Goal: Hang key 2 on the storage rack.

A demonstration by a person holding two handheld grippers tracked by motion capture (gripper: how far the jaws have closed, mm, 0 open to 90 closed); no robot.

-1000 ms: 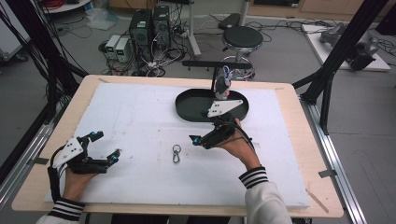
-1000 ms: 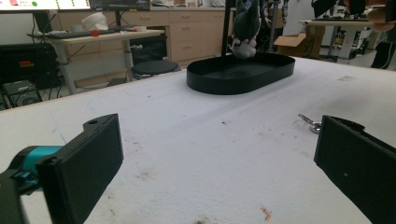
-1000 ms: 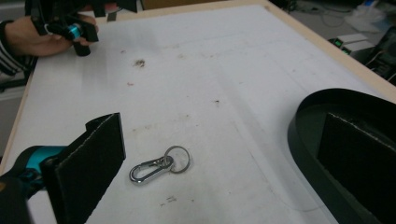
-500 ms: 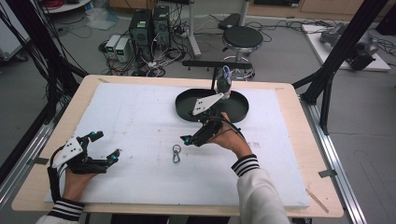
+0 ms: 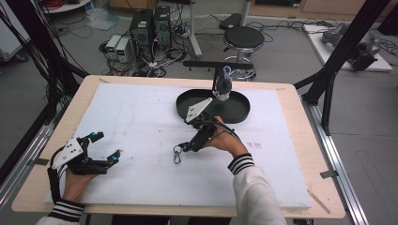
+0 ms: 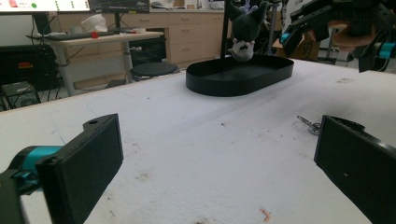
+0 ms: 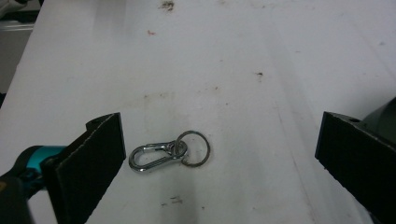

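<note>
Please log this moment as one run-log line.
right gripper: open, over key clip | left gripper: open, idle | clip: on mat, ungrasped

The right gripper (image 5: 185, 146) hangs just over the clip (image 5: 177, 154) on the white counter (image 5: 141, 117); the left gripper (image 5: 104, 146) rests far off

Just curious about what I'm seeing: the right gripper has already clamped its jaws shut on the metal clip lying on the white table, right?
Not yet. The right gripper is wide open, its jaws on either side of the clip, which lies untouched on the white table, as the right gripper view shows.
</note>
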